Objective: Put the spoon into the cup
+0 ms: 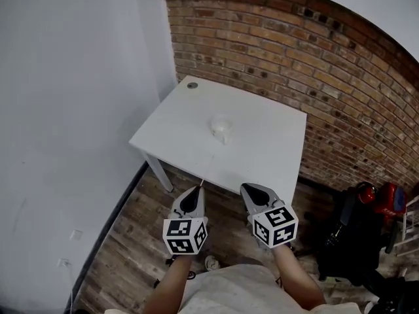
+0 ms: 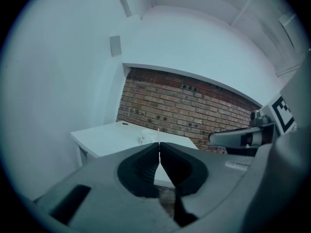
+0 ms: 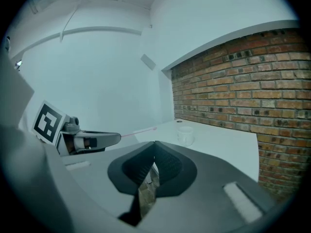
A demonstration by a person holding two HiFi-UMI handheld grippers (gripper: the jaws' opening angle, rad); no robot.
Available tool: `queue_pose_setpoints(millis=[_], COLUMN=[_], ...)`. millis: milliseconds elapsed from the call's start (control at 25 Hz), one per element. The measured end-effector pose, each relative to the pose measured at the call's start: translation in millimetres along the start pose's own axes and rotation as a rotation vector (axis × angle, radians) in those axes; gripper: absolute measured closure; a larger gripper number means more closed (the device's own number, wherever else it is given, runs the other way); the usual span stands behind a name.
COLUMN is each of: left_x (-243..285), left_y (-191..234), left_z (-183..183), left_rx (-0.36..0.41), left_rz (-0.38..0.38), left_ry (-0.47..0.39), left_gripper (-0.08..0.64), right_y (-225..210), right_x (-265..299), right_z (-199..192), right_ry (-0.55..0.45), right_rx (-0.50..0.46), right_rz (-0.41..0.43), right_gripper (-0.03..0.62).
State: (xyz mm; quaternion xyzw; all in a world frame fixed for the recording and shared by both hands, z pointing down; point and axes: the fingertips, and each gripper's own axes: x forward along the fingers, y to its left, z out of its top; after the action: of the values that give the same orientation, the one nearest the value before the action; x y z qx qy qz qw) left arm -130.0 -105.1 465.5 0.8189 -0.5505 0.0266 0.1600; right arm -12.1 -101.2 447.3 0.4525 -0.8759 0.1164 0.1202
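A small white cup (image 1: 222, 128) stands upright near the middle of the white table (image 1: 268, 146). My left gripper (image 1: 197, 191) hovers over the floor just short of the table's near edge, shut on a thin spoon (image 1: 201, 183) whose slim pale handle pokes forward from the jaws. In the left gripper view the spoon (image 2: 158, 139) rises between the closed jaws, with the cup (image 2: 147, 136) beyond it. My right gripper (image 1: 249, 190) hangs beside the left one, shut on nothing. In the right gripper view the cup (image 3: 185, 135) and the spoon (image 3: 139, 131) both show.
A round grommet (image 1: 192, 84) sits at the table's far left corner. The brick wall (image 1: 314, 64) runs behind the table and a white wall (image 1: 72, 110) stands to its left. Black and red gear (image 1: 366, 208) lies on the wooden floor at the right.
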Motion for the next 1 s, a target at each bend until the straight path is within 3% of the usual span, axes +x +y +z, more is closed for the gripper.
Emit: queue_pose_setpoints(millis=[480,1000], left_x=[37,126], left_y=[22,45], left_z=[13,27], left_rx=[0.034,0.063], left_rz=[-0.032,-0.060], left_ry=[0.004,0.048], left_gripper=[0.560,0.560], right_y=[-14,-63], right_x=[42,117], right_z=[13,38], right_ry=[-0.023,-0.033], right_rx=[-0.002,0.003], right_rz=[-0.019,-0.017], right_gripper=[0.583,0.583])
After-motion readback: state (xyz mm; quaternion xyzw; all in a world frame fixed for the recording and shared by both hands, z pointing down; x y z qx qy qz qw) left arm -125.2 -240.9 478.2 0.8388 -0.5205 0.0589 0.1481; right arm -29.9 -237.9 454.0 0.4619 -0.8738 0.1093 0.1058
